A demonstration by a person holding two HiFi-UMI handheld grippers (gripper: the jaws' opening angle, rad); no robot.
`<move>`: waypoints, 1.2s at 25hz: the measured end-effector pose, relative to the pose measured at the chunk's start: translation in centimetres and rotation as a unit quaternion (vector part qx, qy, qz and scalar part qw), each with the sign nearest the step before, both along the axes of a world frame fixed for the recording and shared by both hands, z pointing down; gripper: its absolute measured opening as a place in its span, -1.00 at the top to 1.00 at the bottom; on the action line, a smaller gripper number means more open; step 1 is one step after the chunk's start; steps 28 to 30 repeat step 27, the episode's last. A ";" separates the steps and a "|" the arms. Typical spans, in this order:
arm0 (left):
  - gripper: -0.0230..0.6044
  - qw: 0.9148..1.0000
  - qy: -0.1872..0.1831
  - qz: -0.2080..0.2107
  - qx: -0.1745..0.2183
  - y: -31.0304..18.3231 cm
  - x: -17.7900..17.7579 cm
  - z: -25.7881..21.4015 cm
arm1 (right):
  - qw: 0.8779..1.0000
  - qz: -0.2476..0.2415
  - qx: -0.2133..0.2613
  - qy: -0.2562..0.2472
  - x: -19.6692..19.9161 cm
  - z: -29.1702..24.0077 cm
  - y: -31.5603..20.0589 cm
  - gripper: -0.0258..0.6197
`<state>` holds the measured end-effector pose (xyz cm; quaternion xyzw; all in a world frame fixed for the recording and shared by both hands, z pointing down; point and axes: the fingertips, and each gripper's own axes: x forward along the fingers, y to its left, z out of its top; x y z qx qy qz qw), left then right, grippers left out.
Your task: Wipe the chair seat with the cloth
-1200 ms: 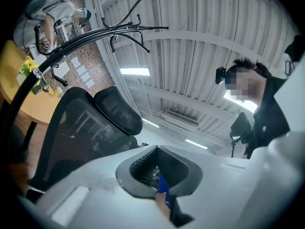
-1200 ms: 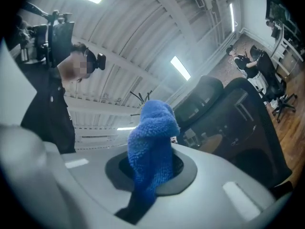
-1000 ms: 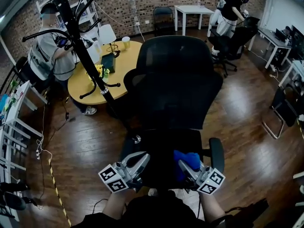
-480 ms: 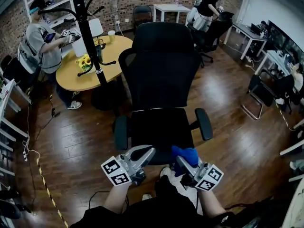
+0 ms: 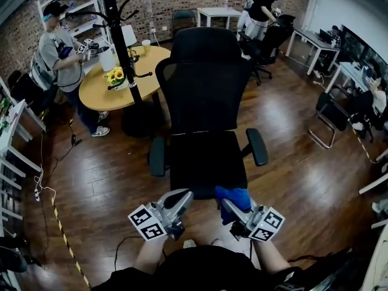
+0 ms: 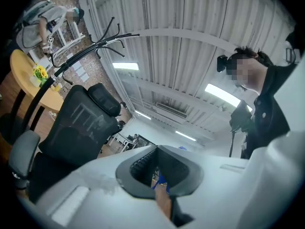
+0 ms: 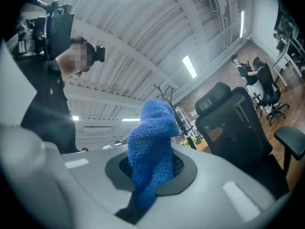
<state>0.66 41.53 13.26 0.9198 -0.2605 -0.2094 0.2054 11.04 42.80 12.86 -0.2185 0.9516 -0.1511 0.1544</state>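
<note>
So the wipe hasn't really got going, as far as we can tell. The cloth [image 5: 234,195] is a bunched-up blue microfibre thing, and the right gripper [image 5: 227,205] has its jaws clamped on it. A good wad pokes out past the tips. From the head view it sits right at the front edge of the chair seat [image 5: 205,157], on our right side. We honestly can't say whether it's touching the fabric or just hanging above it. The right gripper view looks up towards the ceiling, so it's not pressed flat on anything.

The left gripper [image 5: 183,195] is level with it, just off the front-left part of the seat. Its jaws are together with nothing between them, so it's only along for the ride.

The seat is plain black and shows no streaks or damp patches, so we'd guess basically the whole surface is left to do: front edge, middle, and back up to the backrest. Next up is probably getting the cloth down flat and dragging it across.

Containers aren't much of a thing here. There's a cup [image 5: 146,42] on the round counter [image 5: 100,96] off to the left, too far away to see inside. Some yellow flowers [image 5: 115,75] stand near it, and we can't make out what they're standing in.
</note>
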 end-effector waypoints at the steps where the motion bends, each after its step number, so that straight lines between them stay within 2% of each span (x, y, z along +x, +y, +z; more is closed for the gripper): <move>1: 0.92 1.000 0.001 0.002 0.006 0.2 0.7 -0.4 | 1.000 0.001 0.006 0.002 0.4 -0.4 0.3 0.81; 8: 0.92 1.000 -0.009 0.016 0.023 2.0 3.9 -1.6 | 1.000 0.008 0.019 -0.005 2.5 -1.3 1.6 0.82; 20: 0.92 0.999 -0.013 0.024 0.021 3.4 4.6 -1.6 | 1.000 0.011 0.023 -0.016 3.0 -1.5 2.7 0.82; 30: 0.92 0.999 -0.014 0.028 0.023 2.4 4.7 -2.0 | 0.999 -0.005 0.031 -0.025 2.4 -2.8 2.0 0.82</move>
